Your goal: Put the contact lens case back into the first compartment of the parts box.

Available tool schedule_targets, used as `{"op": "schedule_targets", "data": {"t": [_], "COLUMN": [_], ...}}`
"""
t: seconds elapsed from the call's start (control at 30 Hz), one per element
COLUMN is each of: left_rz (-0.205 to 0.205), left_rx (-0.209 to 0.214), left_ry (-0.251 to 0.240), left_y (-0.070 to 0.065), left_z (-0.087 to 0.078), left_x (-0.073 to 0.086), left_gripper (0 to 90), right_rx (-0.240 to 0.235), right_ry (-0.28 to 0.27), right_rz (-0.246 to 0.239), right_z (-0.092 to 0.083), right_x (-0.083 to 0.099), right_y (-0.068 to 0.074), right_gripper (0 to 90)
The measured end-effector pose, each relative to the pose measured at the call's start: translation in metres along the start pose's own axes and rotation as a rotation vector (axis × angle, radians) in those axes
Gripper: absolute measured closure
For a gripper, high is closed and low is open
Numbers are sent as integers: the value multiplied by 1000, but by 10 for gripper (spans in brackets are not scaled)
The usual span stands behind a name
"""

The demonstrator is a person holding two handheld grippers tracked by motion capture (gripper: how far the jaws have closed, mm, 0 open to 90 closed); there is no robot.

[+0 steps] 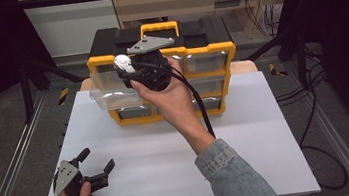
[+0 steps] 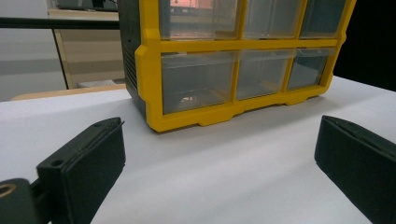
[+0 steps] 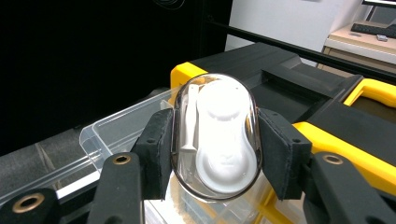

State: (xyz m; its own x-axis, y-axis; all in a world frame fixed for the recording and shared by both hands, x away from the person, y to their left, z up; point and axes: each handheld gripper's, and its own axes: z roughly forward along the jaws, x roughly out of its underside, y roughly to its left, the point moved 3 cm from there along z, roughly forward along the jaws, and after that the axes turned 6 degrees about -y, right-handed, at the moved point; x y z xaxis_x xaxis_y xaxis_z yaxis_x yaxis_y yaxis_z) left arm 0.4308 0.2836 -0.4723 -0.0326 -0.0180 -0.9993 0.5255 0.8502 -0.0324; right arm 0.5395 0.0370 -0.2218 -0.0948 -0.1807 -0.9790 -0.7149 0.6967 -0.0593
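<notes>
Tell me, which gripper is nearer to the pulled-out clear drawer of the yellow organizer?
The right gripper: it hangs just above the clear drawer, shut on a clear oval case. The left gripper rests open near the table's front edge, far from it.

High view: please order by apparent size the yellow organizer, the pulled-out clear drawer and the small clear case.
1. Yellow organizer, clearly largest.
2. Clear drawer.
3. Clear case, smallest, partly hidden in the right tongs, so only part shows.

Open drawer (image 1: pixel 111 90) before organizer (image 1: pixel 161 69), bare board (image 1: pixel 169 154) nearer
</notes>
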Motion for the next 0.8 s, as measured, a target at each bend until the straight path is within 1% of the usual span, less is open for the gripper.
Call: {"op": "schedule_targets", "data": {"t": [0.8], "left_rz": [-2], "left_rx": [-3], "left_ry": [1], "left_y": [1], "left_z": [0], "left_x": [0], "left_gripper": [15], "right_rx": [-9], "right_ry": [13], "right_rz": [-4], "right_z": [6], "right_x": [1], "right_y": [3], "right_gripper": [489]}}
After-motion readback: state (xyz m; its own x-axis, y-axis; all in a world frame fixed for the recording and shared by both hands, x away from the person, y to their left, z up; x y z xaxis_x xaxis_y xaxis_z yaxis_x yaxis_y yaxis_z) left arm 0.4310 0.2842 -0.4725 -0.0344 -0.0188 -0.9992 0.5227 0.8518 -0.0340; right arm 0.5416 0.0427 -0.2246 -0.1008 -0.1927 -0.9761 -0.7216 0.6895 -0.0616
